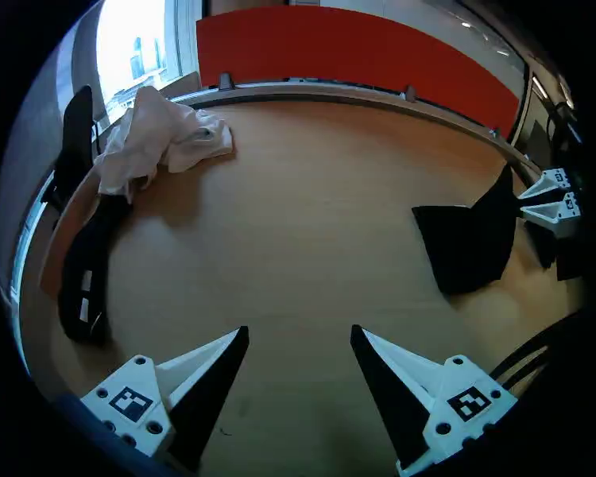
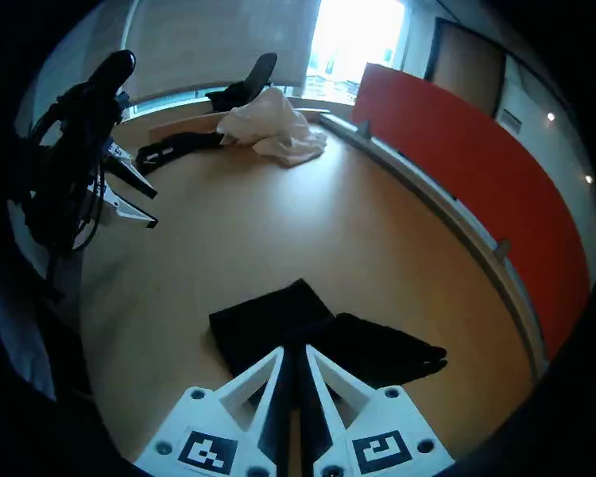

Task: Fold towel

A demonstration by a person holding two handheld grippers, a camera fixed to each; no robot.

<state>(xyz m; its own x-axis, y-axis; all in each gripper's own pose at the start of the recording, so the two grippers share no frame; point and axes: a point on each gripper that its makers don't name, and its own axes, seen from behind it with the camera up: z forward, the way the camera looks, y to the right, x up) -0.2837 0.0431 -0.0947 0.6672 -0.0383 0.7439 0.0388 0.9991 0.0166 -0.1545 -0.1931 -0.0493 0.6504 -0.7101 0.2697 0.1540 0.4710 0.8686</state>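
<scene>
A black towel lies partly folded on the wooden table. My right gripper is shut on its near edge. In the left gripper view the same towel sits at the right, one corner pulled up to the right gripper. My left gripper hovers low over bare wood with its fingers wide apart and nothing between them. In the right gripper view the left gripper stands open at the far left, held by a dark-sleeved hand.
A crumpled white cloth lies at the table's far corner, with a long black cloth next to it along the edge. A red partition runs along the table's back. A dark chair stands by the window.
</scene>
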